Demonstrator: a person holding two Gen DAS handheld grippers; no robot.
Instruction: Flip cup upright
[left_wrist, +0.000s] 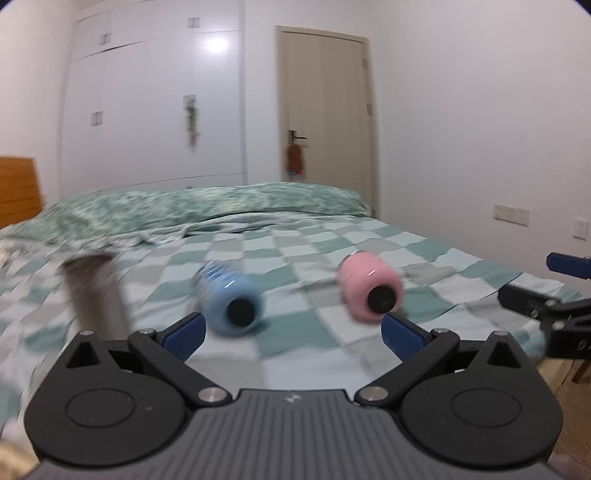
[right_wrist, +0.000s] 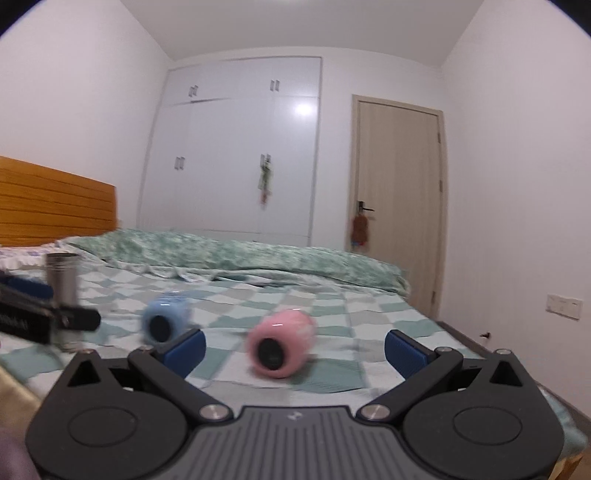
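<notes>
two cups on their sides on the checked bed (left_wrist: 332, 354): blue cup (left_wrist: 231, 297) near the left gripper (left_wrist: 291, 332), pink cup (right_wrist: 282, 345) before the right gripper (right_wrist: 293, 345). both grippers' jaws wide, holding nothing. cups look light, stiff, smooth, liable to roll; best gripped across the middle

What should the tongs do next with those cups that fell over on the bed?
Probably ease the right tongs forward around the pink cylindrical cup. It lies on its side on the green checked bedsheet, dark end toward the camera, between the wide-open blue pads. The light blue cylindrical cup also lies tipped over, ahead of the open left tongs. The tall silver metal cup already stands upright.
</notes>
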